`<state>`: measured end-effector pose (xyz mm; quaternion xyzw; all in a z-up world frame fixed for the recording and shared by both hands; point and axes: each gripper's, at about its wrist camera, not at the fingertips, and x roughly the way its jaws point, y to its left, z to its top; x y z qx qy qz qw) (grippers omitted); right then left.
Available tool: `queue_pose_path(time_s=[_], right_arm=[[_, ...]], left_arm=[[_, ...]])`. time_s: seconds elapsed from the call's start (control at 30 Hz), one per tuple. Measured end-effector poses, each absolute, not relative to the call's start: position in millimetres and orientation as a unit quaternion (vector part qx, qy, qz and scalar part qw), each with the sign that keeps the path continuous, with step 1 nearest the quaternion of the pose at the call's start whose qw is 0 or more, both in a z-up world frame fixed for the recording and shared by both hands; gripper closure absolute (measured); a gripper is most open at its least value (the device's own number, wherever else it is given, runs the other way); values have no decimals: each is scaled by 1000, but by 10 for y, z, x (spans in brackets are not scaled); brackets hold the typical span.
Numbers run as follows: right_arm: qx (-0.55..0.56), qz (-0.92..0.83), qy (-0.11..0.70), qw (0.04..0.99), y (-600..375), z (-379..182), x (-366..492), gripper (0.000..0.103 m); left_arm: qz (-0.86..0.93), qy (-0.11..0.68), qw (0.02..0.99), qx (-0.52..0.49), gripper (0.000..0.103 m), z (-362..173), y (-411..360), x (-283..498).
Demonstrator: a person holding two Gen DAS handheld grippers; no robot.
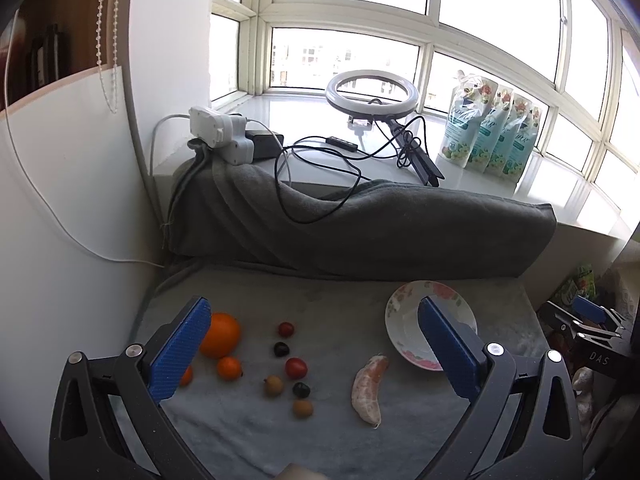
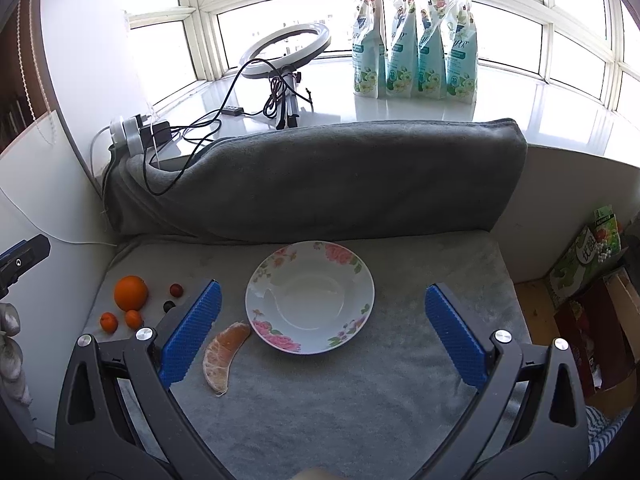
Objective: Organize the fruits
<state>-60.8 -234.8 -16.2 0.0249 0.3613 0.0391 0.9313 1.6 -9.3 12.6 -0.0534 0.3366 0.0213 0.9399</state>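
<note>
Both claws spread wide, gripping nothing: left claw [image 1: 316, 346] over scattered small fruits, right claw [image 2: 324, 330] over empty floral plate [image 2: 256, 292]. Peeled orange piece [image 2: 224, 354] touching plate's left rim; whole orange [image 2: 131, 292] far left. Pouch labels unreadable.

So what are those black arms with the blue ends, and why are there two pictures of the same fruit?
Those are two grabbers, each with two blue fingers, and a person holds one in each hand. Each grabber carries a small camera looking out along its fingers, so you get two pictures. The left gripper looks down at the pile of fruit: a big orange, smaller orange fruits, little red and dark ones, and a peeled orange piece. The right gripper looks down at a flowered plate with no fruit in it yet. Everything lies on a grey cloth by a window. Both grabbers are open and hold nothing.
</note>
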Motion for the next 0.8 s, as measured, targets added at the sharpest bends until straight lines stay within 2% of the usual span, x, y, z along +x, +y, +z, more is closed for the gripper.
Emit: queue_pose_path(time_s=[0.8], right_arm=[[26,41,365,930,-2329,-190,-637,0]], left_arm=[[21,325,944,-55,1,171,-96,-5]])
